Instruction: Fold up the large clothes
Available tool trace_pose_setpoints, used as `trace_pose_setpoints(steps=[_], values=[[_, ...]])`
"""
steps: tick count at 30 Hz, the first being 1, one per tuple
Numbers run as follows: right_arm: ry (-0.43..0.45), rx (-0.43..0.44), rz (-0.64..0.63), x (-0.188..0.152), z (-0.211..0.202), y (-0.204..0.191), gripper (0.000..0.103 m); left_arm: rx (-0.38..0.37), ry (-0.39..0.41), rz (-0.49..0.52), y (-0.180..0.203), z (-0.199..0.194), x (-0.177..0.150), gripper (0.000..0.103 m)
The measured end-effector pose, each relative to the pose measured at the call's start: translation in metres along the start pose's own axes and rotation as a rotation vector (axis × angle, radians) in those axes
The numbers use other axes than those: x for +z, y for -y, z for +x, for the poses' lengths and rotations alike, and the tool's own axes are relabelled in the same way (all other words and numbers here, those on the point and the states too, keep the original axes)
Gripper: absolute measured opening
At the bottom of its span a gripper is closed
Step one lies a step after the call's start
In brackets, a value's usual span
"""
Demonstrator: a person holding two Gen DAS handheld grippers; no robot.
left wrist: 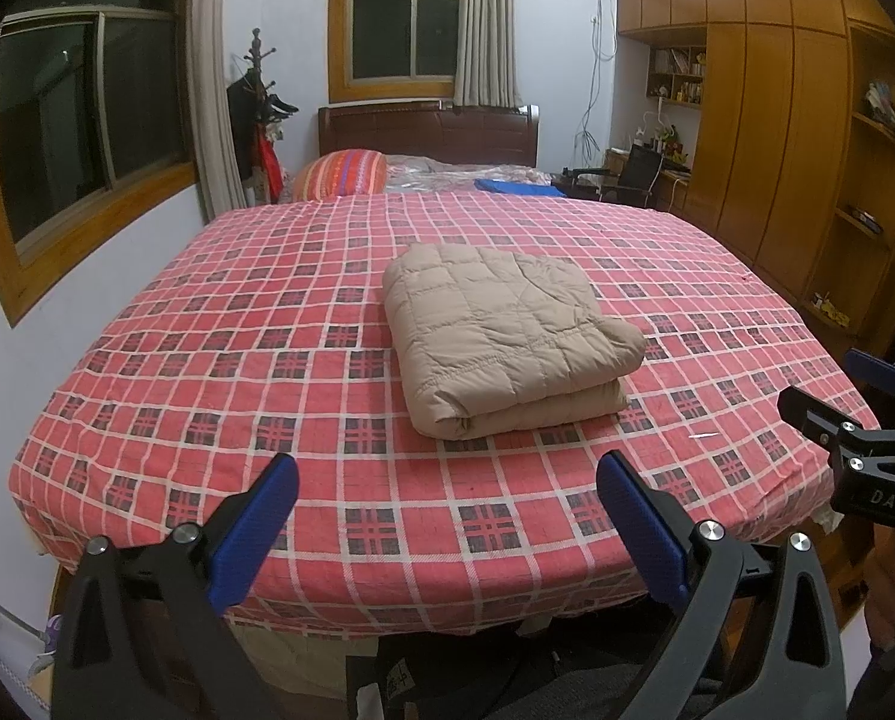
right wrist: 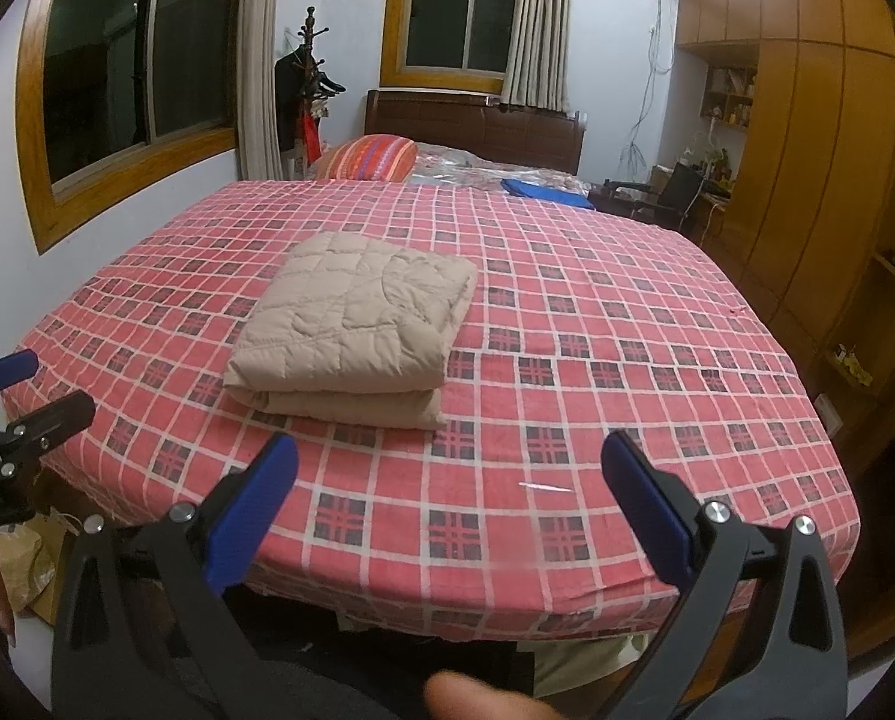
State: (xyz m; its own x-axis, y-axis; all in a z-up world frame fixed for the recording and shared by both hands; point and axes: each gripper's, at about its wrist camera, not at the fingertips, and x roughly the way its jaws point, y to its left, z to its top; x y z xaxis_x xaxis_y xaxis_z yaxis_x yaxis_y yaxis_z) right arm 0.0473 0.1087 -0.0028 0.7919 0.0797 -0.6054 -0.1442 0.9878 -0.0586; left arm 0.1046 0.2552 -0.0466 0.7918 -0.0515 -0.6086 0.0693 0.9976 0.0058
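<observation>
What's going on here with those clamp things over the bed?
A person holds a two-finger gripper in each hand at the foot of a bed. The left gripper and right gripper are both open, holding nothing. A beige quilted jacket lies folded into a neat bundle on the red checked bedsheet, untouched by either gripper.

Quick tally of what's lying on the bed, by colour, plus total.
Beige: 1, folded quilted garment
Orange striped: 1, pillow
Blue: 1, flat folded item near the headboard
Total: 3
All lie on the red checked sheet; both grippers, left and right, are open, off the bed.
</observation>
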Motion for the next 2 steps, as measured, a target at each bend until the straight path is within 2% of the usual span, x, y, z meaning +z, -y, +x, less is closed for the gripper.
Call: trace_pose_setpoints(steps=[2], values=[[0.0, -0.003, 0.001, -0.0005, 0.0003, -0.0005, 0.1, 0.002, -0.001, 0.002, 0.0, 0.0003, 0.0002, 0.099]])
